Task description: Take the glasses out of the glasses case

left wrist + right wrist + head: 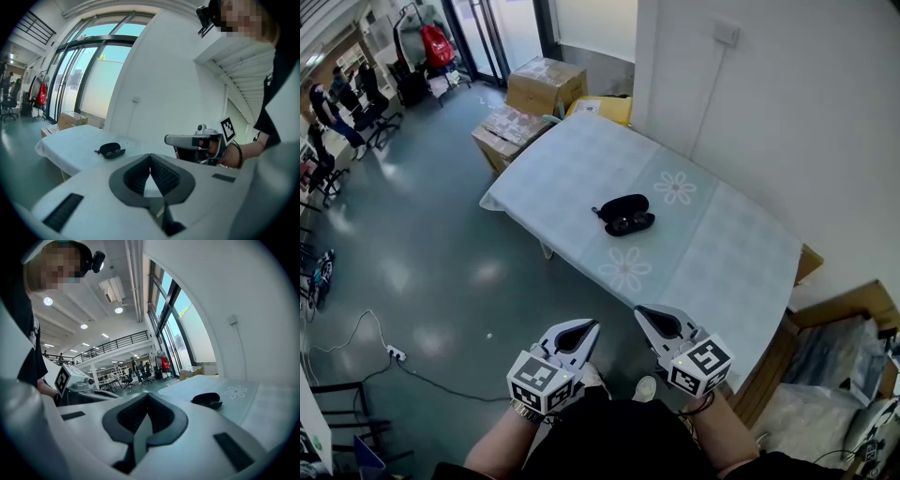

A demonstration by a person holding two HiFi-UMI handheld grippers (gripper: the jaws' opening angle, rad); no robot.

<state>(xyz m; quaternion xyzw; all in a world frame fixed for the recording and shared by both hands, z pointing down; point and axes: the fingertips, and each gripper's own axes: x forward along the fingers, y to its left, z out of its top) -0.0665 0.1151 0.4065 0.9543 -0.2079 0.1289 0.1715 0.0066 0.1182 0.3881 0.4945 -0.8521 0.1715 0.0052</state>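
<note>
- The glasses case (624, 215) is black and lies near the middle of the table (741, 309), on a pale cloth (581, 169). It looks open, and the dark shape inside may be the glasses. It is too small for us to be sure.
- Far to the left, past the end of the table, we see cardboard boxes (534, 94) on the floor. They are well apart from the case, so they should not get in our way.
- Our left gripper (584, 330) hangs low and close to our body, over the floor and short of the table's near edge. Its jaws are pressed together with nothing between them. We think it is shut because it has nothing to grab from here.
- Our right gripper (649, 316) is just beside the left one and points at the table too. Its jaws are also together and empty.
- From both gripper views the case looks small and far off, so neither gripper can reach it.
- On the right, a white wall (787, 112) runs along the table's far side, so we have to reach in from our side.
- We think the job has not begun. We would need to step closer and part the jaws. One gripper could then steady the case while the other lifts out the glasses.
</note>
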